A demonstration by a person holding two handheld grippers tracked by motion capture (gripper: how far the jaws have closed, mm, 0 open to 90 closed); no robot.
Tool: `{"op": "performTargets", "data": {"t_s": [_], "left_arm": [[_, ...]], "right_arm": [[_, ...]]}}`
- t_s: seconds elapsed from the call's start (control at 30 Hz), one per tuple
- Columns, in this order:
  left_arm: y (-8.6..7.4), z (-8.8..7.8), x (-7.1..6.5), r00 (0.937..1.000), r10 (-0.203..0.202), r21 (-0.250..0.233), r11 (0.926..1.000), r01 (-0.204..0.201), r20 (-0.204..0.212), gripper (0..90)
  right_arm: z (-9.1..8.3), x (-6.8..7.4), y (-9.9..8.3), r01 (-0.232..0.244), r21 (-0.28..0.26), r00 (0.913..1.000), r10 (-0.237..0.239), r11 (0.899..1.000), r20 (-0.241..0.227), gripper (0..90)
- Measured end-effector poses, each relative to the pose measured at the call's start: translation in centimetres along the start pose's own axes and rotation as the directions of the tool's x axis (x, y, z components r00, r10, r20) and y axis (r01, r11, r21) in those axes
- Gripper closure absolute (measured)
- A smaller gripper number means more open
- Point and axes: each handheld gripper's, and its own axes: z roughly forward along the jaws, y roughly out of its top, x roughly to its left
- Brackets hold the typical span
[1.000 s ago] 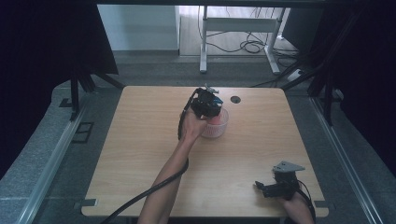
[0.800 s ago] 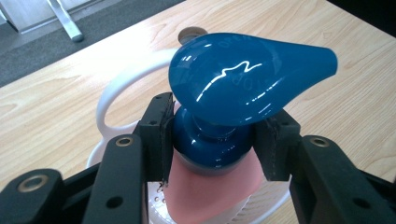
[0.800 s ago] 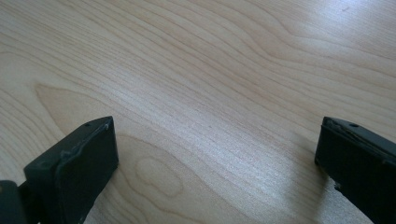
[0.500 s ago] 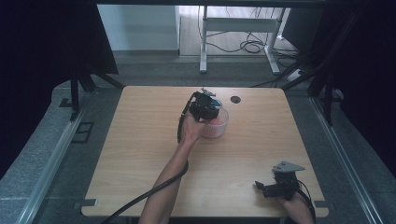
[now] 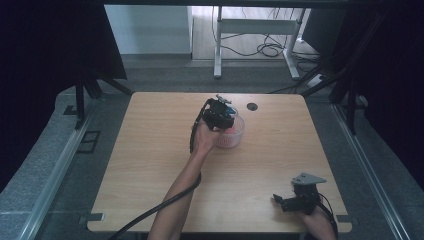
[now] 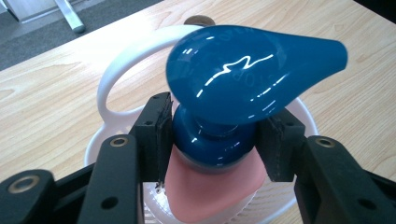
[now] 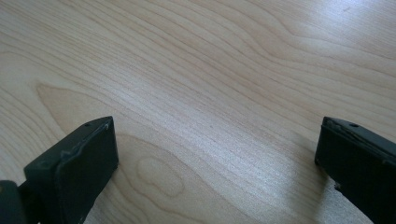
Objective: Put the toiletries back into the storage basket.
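Observation:
A glossy blue piece [image 6: 243,70] with a teardrop-shaped top sits on a pink part [image 6: 210,191] inside a white slotted bowl [image 6: 116,84] that has a loop handle. My left gripper [image 6: 212,144] reaches down over the bowl [image 5: 234,134], and its jaws stand on either side of the blue piece's neck. They have just been opening and the pads no longer press on the neck. In the high view the left gripper [image 5: 222,114] is at the table's far middle. My right gripper [image 5: 278,201] rests near the front right corner, open [image 7: 215,154] above bare wood.
A dark round cable hole [image 5: 251,106] lies in the wooden table [image 5: 150,150] just behind the bowl. Cables trail from both grippers toward the front edge. Metal frame legs [image 5: 217,50] and floor cables lie beyond the far edge.
The left gripper has shifted only slightly over the bowl. The right gripper has kept still.

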Motion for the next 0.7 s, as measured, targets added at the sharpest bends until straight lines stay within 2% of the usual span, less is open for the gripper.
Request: {"op": "performTargets", "data": {"t_s": [0.47,0.7], "left_arm": [[0.1,-1.2,0.3,0.9994,-0.018,-0.049,0.9986,0.019,0.030,23.5],[0.2,-2.1,0.1,0.9996,0.007,-0.057,0.9984,-0.005,0.029,13.6]], "right_arm": [[0.0,0.1,0.0,0.002,0.000,1.0000,-0.002,1.000,-0.003,0.0],[0.0,0.1,0.0,0.005,0.000,1.0000,-0.005,1.000,-0.002,0.0]]}}
